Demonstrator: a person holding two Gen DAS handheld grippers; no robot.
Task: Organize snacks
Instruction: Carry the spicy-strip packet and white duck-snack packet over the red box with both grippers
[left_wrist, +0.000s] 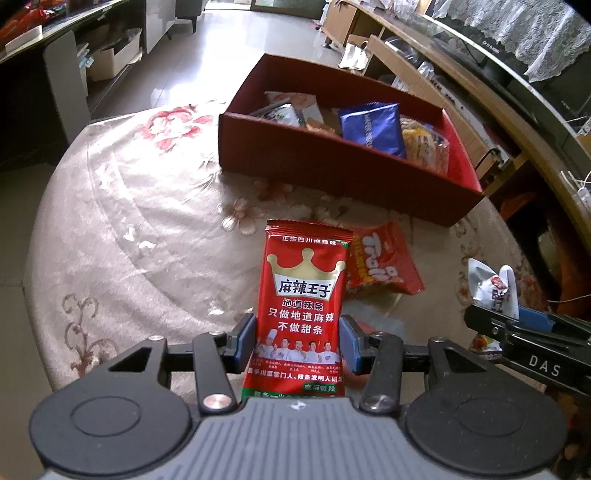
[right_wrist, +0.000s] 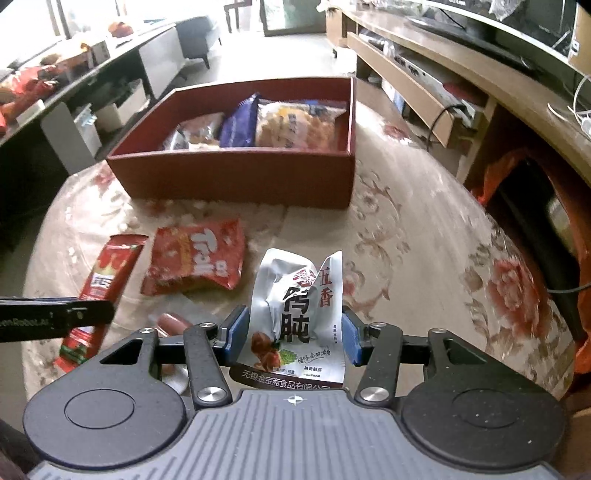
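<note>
My left gripper (left_wrist: 298, 338) is shut on a long red spicy-strip packet (left_wrist: 304, 295), held above the table; the packet also shows in the right wrist view (right_wrist: 105, 280). My right gripper (right_wrist: 291, 332) is shut on a crumpled silver packet (right_wrist: 295, 306), which also shows at the right of the left wrist view (left_wrist: 493, 288). A red open box (right_wrist: 236, 177) stands ahead on the table with a blue bag (right_wrist: 240, 122), a yellow bag (right_wrist: 295, 125) and other snacks inside. A red Trolli bag (right_wrist: 197, 258) lies on the tablecloth between the grippers and the box.
The table has a floral cloth (right_wrist: 406, 240). A small sausage (right_wrist: 173, 323) lies near my right gripper's left finger. A wooden TV stand (right_wrist: 424, 74) runs along the right; a dark shelf with boxes (right_wrist: 55, 103) stands left. Tiled floor lies beyond the box.
</note>
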